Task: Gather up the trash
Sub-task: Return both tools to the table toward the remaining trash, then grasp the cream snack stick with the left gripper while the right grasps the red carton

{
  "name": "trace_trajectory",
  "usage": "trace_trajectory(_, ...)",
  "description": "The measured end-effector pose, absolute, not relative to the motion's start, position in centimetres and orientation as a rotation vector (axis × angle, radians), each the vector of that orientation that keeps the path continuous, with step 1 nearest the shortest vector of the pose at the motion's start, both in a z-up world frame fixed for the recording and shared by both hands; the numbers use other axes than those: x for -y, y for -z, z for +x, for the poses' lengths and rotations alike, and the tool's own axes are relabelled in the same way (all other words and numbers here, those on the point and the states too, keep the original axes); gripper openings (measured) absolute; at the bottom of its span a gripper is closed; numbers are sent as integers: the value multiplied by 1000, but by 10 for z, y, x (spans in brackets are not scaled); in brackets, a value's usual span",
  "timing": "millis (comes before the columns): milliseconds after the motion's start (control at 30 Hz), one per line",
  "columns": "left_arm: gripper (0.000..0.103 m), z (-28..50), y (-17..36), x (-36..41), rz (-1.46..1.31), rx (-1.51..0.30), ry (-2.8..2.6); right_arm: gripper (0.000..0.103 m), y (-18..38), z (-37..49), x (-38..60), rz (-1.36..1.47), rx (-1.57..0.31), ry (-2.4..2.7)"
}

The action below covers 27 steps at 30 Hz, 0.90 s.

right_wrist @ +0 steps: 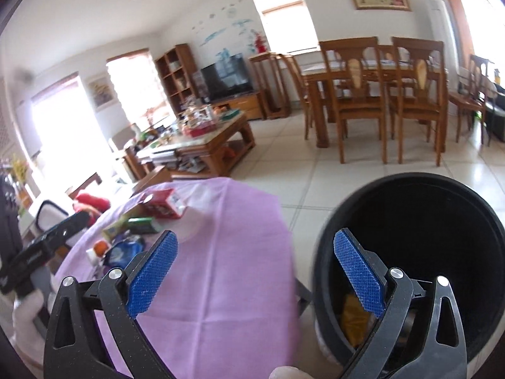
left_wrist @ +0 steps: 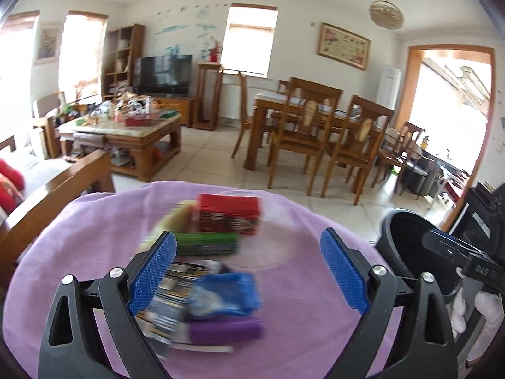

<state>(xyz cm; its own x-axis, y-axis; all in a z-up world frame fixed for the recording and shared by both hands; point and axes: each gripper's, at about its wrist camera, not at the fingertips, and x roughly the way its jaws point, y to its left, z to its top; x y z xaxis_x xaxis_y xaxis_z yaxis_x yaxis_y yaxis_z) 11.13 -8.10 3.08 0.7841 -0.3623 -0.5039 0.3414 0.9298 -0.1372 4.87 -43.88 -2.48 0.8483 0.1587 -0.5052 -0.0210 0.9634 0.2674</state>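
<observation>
A round table with a purple cloth (left_wrist: 293, 341) carries a pile of trash: a red carton (left_wrist: 230, 213), a green box (left_wrist: 206, 243), a blue wrapper (left_wrist: 225, 293), a purple packet (left_wrist: 225, 330) and a dark printed packet (left_wrist: 175, 287). My left gripper (left_wrist: 247, 273) is open and empty, hovering over the pile. A black bin (right_wrist: 419, 240) stands right of the table, with a yellow wrapper (right_wrist: 355, 319) inside. My right gripper (right_wrist: 255, 273) is open and empty, straddling the table edge (right_wrist: 221, 284) and the bin rim. The bin also shows in the left wrist view (left_wrist: 407, 240).
A wooden sofa arm (left_wrist: 56, 195) lies left of the table. A cluttered coffee table (left_wrist: 126, 129) and a TV (left_wrist: 164, 74) stand behind it. A dining table with wooden chairs (left_wrist: 318, 126) stands at the back right, on a tiled floor (right_wrist: 300, 170).
</observation>
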Motion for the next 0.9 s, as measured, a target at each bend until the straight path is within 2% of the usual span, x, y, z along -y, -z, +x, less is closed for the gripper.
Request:
trace_trajectory(133, 90, 152, -24, 55, -6, -628, 337, 98, 19, 75, 393, 197, -565, -166)
trace_trajectory(333, 79, 203, 4, 44, 103, -777, 328, 98, 15, 125, 333, 58, -594, -260)
trace_trajectory(567, 64, 228, 21, 37, 120, -865, 362, 98, 26, 199, 283, -105, -665, -353)
trace_trajectory(633, 53, 228, 23, 34, 102, -869, 375, 98, 35, 218, 276, -142, -693, -376)
trace_trajectory(667, 41, 229, 25, 34, 101, -878, 368, 98, 40, 227, 271, -162, -704, -383)
trace_trajectory(700, 37, 233, 27, 34, 101, -885, 364, 98, 45, 238, 266, -187, -717, -390)
trace_trajectory(833, 37, 232, 34, 35, 111, -885, 387, 97, 58, 268, 251, -223, -755, -431)
trace_trajectory(900, 35, 231, 34, 38, 113, -886, 385, 91, 62, 279, 243, -220, -770, -468)
